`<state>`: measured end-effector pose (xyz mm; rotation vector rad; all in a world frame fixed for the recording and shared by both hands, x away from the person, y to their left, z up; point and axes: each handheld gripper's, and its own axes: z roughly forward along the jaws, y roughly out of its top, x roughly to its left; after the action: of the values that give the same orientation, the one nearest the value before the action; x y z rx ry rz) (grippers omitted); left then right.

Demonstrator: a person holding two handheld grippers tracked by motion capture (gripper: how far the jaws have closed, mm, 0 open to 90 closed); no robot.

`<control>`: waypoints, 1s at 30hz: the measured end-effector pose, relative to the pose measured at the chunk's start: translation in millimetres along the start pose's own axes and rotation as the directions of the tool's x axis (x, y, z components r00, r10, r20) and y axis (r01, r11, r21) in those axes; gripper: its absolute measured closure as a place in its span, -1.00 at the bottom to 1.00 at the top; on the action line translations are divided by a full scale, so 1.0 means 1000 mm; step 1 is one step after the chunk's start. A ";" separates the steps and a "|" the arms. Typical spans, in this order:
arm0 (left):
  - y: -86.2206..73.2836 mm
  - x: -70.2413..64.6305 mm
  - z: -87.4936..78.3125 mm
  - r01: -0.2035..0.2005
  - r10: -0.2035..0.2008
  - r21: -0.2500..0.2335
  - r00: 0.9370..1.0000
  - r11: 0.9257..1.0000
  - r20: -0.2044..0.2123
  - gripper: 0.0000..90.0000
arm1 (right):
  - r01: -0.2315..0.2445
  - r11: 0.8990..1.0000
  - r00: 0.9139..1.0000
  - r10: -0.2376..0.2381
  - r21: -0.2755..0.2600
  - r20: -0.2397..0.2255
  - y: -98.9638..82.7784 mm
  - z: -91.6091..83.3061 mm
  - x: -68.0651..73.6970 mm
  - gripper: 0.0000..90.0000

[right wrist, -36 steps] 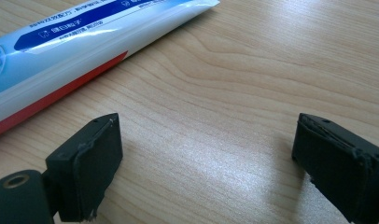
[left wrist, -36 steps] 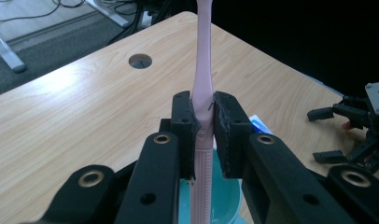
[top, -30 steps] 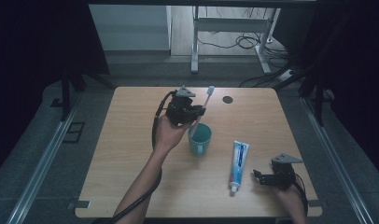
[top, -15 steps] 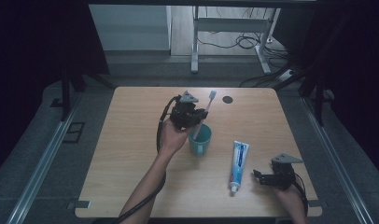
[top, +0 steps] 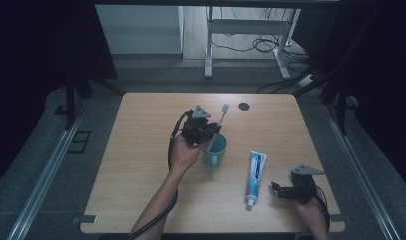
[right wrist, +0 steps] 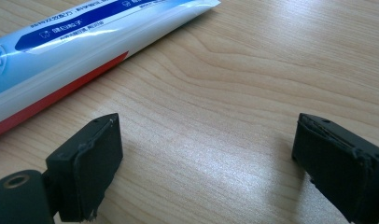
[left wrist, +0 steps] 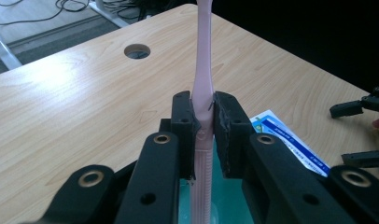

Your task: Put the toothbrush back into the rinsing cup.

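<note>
Pink toothbrush (left wrist: 202, 93) clamped in left hand-held gripper (left wrist: 204, 126) over teal cup (top: 214, 149); right hand-held gripper (right wrist: 206, 154) spread, empty, beside toothpaste (right wrist: 85, 51).

The worktop (left wrist: 75, 93) is pale wood-look board with a fine grain and a smooth, faintly satin sheen where light falls on it. The toothbrush (left wrist: 202, 84) looks like smooth pink plastic, glossy along the neck and ribbed lower on the handle. The cup (top: 214, 149) is teal plastic with a soft shine. The toothpaste tube (right wrist: 85, 42) has a slick printed skin in white, blue and red. The left gripper (left wrist: 202, 122) and right gripper (right wrist: 211, 158) are matt black plastic, their pads rough and frayed at the edges.
</note>
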<state>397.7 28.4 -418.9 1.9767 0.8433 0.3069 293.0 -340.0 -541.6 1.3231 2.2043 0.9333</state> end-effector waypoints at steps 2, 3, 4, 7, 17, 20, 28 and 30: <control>-0.003 0.000 0.002 0.004 -0.004 -0.001 1.000 1.000 -0.002 0.76 | 0.000 1.000 1.000 0.000 0.000 0.000 0.000 0.000 0.000 -0.82; -0.005 0.001 0.003 0.005 -0.005 -0.001 1.000 1.000 -0.003 0.76 | 0.000 1.000 1.000 0.000 0.000 0.000 0.000 0.000 0.000 -0.82; -0.005 0.001 0.003 0.005 -0.005 -0.001 1.000 1.000 -0.003 0.76 | 0.000 1.000 1.000 0.000 0.000 0.000 0.000 0.000 0.000 -0.82; -0.009 0.001 0.005 0.007 -0.007 -0.001 1.000 1.000 -0.004 0.76 | 0.000 1.000 1.000 0.000 0.000 0.000 0.000 0.000 0.000 -0.82; -0.019 0.001 0.011 0.008 -0.008 0.000 1.000 1.000 -0.006 0.76 | 0.000 1.000 1.000 0.000 0.000 0.000 0.000 0.000 0.000 -0.82; -0.022 0.000 0.013 0.008 -0.008 0.002 1.000 1.000 -0.008 0.76 | 0.000 1.000 1.000 0.000 0.000 0.000 0.000 0.000 0.000 -0.82; -0.031 -0.001 0.019 0.009 -0.009 0.011 1.000 1.000 -0.013 0.76 | -0.002 1.000 1.000 0.002 0.001 0.000 0.000 0.000 0.000 -0.82; -0.032 -0.001 0.020 0.011 -0.011 0.013 1.000 1.000 -0.012 0.76 | -0.002 1.000 1.000 0.002 0.001 0.000 0.000 0.000 0.000 -0.82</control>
<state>393.9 25.0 -456.4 1.9833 0.8660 0.3077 292.9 -339.9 -541.6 1.3262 2.2043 0.9328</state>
